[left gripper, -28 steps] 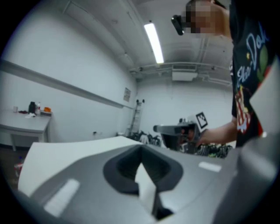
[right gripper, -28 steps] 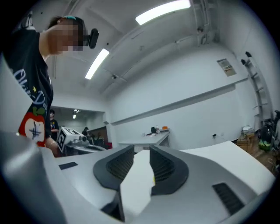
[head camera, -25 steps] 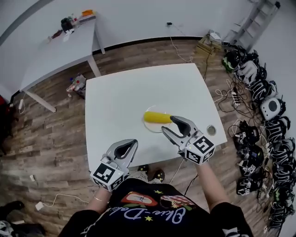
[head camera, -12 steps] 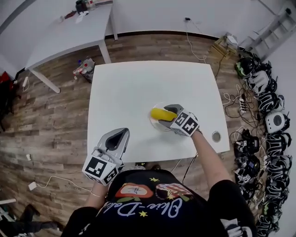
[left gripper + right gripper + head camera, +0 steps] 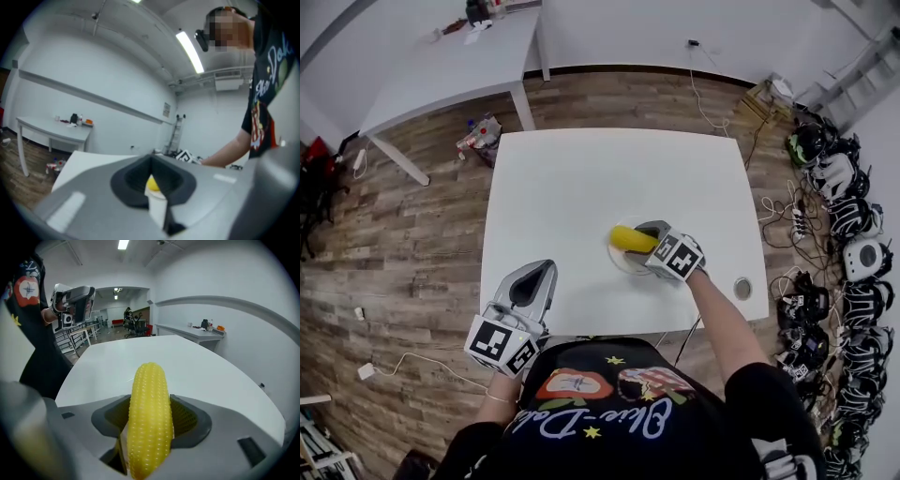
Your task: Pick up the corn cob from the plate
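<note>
A yellow corn cob [image 5: 626,238] lies on a pale round plate [image 5: 623,265] at the right middle of the white table [image 5: 562,206]. My right gripper [image 5: 645,237] points down at it from the near side, jaws spread wide. In the right gripper view the corn cob [image 5: 149,418] lies lengthwise between the pads, with a dark gap at its left side, and still rests on the plate. My left gripper [image 5: 538,274] hovers shut over the table's near left edge, holding nothing. In the left gripper view the corn cob [image 5: 152,183] is a small yellow spot past the jaw tips.
A small round metal lid [image 5: 742,288] sits near the table's front right corner. A second white table [image 5: 441,70] with small items stands at the far left. Helmets, gear and cables [image 5: 853,234] crowd the floor on the right.
My right gripper dropped from above the table's near edge down over the corn cob, and its jaws spread wider. The left gripper drifted a little to the left.
</note>
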